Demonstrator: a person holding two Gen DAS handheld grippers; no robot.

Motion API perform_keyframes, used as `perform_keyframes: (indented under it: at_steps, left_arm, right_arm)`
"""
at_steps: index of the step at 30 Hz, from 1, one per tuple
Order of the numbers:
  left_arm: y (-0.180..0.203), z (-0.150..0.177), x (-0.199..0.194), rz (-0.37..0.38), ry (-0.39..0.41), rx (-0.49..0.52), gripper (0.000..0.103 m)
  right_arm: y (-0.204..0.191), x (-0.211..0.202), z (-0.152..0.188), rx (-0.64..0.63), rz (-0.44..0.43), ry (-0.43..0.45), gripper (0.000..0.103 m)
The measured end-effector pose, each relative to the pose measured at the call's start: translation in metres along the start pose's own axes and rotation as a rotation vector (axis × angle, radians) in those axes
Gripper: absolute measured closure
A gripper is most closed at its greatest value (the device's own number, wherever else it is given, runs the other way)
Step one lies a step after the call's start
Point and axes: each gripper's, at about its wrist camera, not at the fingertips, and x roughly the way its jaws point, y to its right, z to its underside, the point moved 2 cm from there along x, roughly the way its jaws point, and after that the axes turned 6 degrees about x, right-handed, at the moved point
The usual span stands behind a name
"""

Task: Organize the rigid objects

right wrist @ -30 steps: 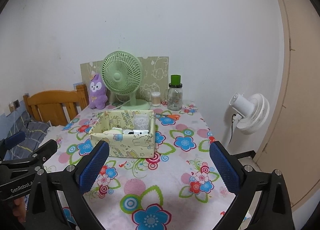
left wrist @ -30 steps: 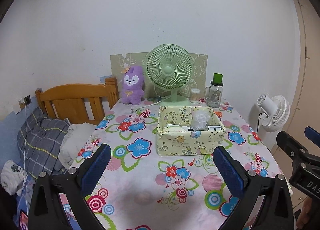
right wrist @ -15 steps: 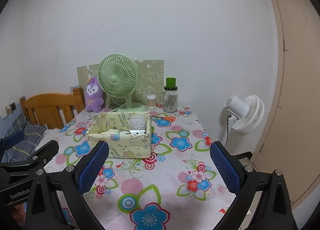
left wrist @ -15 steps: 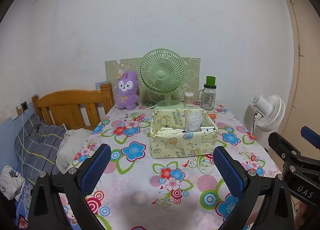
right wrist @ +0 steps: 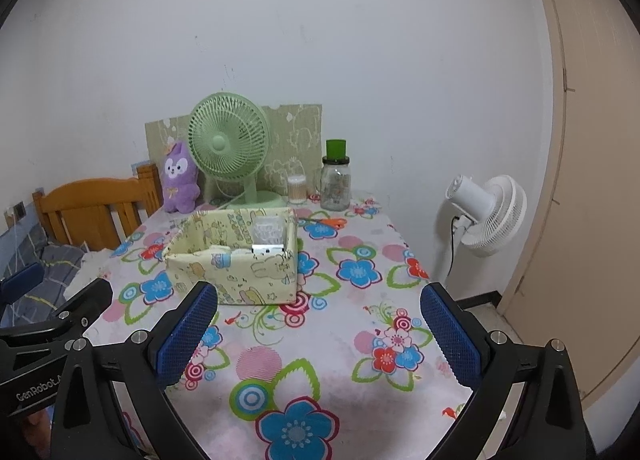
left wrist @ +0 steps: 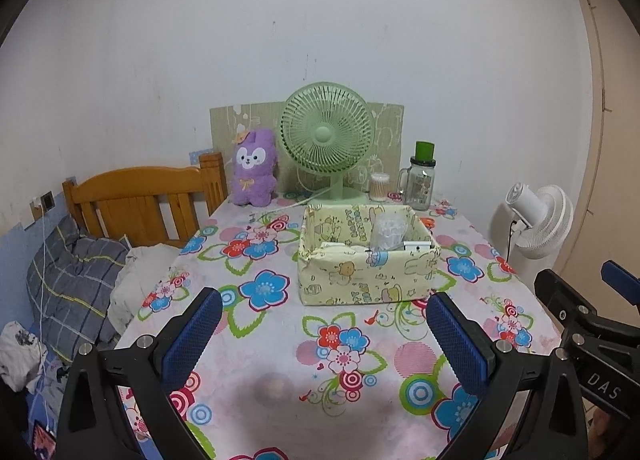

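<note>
A pale yellow cartoon-print storage box (left wrist: pixel 366 280) stands in the middle of the floral table (left wrist: pixel 280 372); it also shows in the right wrist view (right wrist: pixel 236 272). Inside it are a clear plastic item (left wrist: pixel 387 230), a small white-and-silver object (left wrist: pixel 418 247) and pale flat items. My left gripper (left wrist: pixel 320 336) is open and empty, held above the table's near part, short of the box. My right gripper (right wrist: pixel 318 334) is open and empty, above the table's near right corner. Each gripper shows at the edge of the other's view.
At the table's back stand a green desk fan (left wrist: pixel 328 140), a purple plush toy (left wrist: pixel 255 168), a cotton-swab jar (left wrist: pixel 379 187) and a glass jar with a green lid (left wrist: pixel 422 180). A wooden bed headboard (left wrist: pixel 136 200) is left; a white floor fan (left wrist: pixel 536 220) is right.
Both grippers have drawn back and up from the table, so the box and fan look smaller and farther. Both stay open and empty.
</note>
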Motion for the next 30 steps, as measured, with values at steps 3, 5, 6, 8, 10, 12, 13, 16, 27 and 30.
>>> perform_keyframes:
  at_steps: [3, 5, 6, 8, 10, 12, 13, 16, 27, 30]
  left_arm:
    - [-0.001, 0.002, 0.005, 0.003, -0.013, -0.003, 0.0]
    - [-0.001, 0.002, 0.007, 0.004, -0.021, -0.004, 0.0]
    - [-0.001, 0.002, 0.008, 0.004, -0.023, -0.003, 0.0]
    - [-0.002, 0.002, 0.009, 0.004, -0.025, -0.003, 0.0]
    - [-0.001, 0.003, 0.012, 0.003, -0.037, -0.004, 0.0]
    - [0.0, 0.004, 0.016, -0.002, -0.06, -0.005, 0.0]
    - [0.0, 0.005, 0.018, -0.003, -0.068, -0.003, 0.0]
    - [0.001, 0.002, 0.02, -0.013, -0.082, -0.003, 0.0]
    - [0.001, -0.018, 0.024, -0.016, -0.119, -0.004, 0.0]
    - [0.003, -0.024, 0.025, -0.022, -0.126, 0.003, 0.0]
  right_arm:
    - [-0.001, 0.004, 0.002, -0.004, 0.008, -0.013, 0.0]
    - [-0.001, 0.006, 0.003, -0.005, 0.011, -0.019, 0.0]
    - [-0.001, 0.007, 0.003, -0.006, 0.012, -0.021, 0.0]
    - [-0.001, 0.008, 0.003, -0.008, 0.014, -0.025, 0.0]
    - [-0.002, 0.011, 0.003, -0.011, 0.021, -0.034, 0.0]
    - [-0.002, 0.013, 0.004, -0.015, 0.026, -0.047, 0.0]
    - [-0.002, 0.014, 0.004, -0.017, 0.027, -0.053, 0.0]
    - [-0.002, 0.018, 0.001, -0.018, 0.031, -0.074, 0.0]
    - [-0.002, 0.022, -0.02, -0.029, 0.067, -0.107, 0.0]
    - [0.0, 0.024, -0.025, -0.02, 0.07, -0.118, 0.0]
